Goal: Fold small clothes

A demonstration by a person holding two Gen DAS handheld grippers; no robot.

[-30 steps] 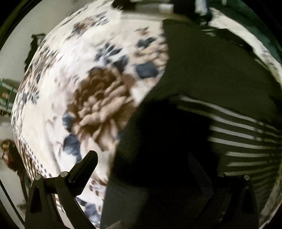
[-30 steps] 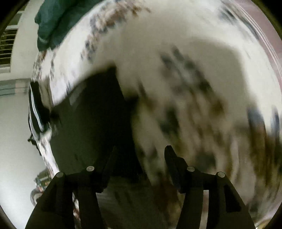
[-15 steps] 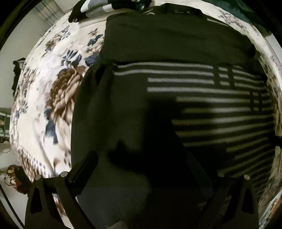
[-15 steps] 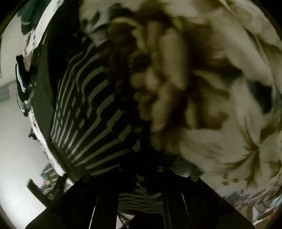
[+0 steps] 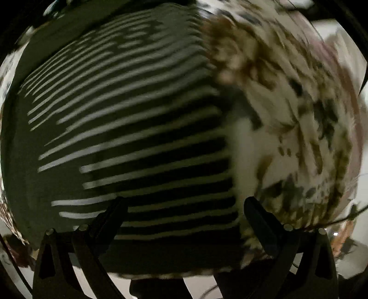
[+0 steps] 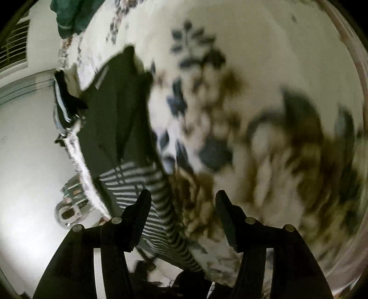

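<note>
Your left gripper point(image 5: 184, 207) hovers over one dark striped shirt point(image 5: 128, 128) lying flat on the floral bedspread point(image 5: 299, 115), fingers wide and empty. Your right gripper point(image 6: 182, 200), fingers also spread, straddles the shirt's point(image 6: 119, 124) edge (both views blurred). Two more garments lie far off: one green point(image 6: 69, 16), one striped point(image 6: 62, 101).

Dim, motion-blurred fisheye views, dark corners
</note>
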